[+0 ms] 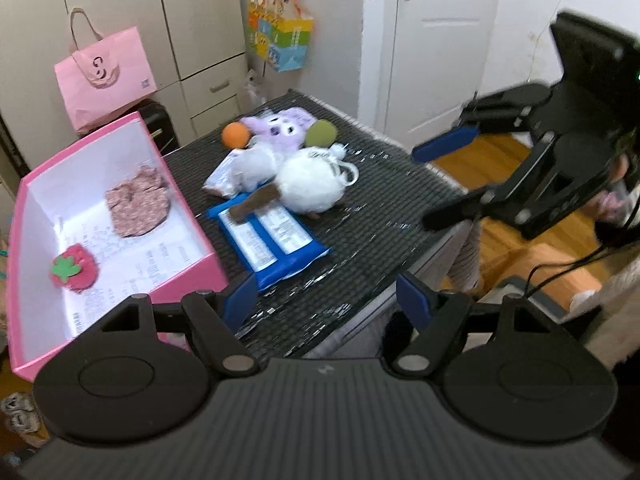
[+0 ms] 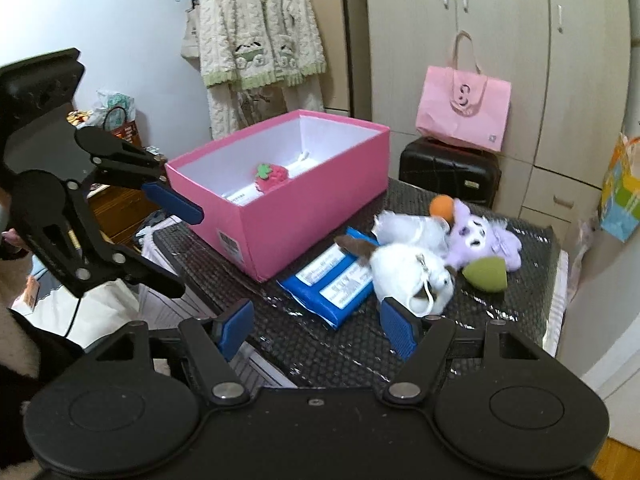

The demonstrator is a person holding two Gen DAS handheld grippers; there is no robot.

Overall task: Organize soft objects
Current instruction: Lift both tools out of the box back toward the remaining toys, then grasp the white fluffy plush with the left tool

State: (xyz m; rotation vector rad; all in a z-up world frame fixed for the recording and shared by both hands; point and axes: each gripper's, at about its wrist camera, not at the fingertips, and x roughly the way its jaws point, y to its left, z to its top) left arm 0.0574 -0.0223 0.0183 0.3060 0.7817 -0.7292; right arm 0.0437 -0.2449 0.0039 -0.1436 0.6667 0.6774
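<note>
Hovering over a dark woven desk (image 1: 400,196), the left gripper (image 1: 326,300) and the right gripper (image 2: 318,328) both stand released, jaws apart with nothing between the blue pads.

Ahead of the left gripper lies a blue wipes pack (image 1: 272,240), with a white plush toy (image 1: 310,186) resting on its far end; beyond that sit a purple plush (image 1: 282,130), an orange ball (image 1: 236,135), a green sponge (image 1: 320,133) and a white packet (image 1: 224,176). To the left gripper's left stands an open pink box (image 1: 192,216) holding a red strawberry toy (image 1: 74,266) and a patterned cloth piece (image 1: 138,204).

From the right gripper, the white plush toy (image 2: 408,276) lies just ahead of the right-hand pad, the wipes pack (image 2: 332,284) straight ahead, and the pink box (image 2: 280,216) ahead and to the left. Nothing lies between either gripper and the pile.

Only the left wrist view shows the cloth piece inside the box, along with a white door (image 1: 436,40) and a colourful hanging bag (image 1: 282,36). Only the right wrist view shows a knitted robe (image 2: 260,40) hanging on the wall and a black suitcase (image 2: 448,172) under a pink paper bag (image 2: 464,112). Each view catches the other gripper off to the side, open as well.
</note>
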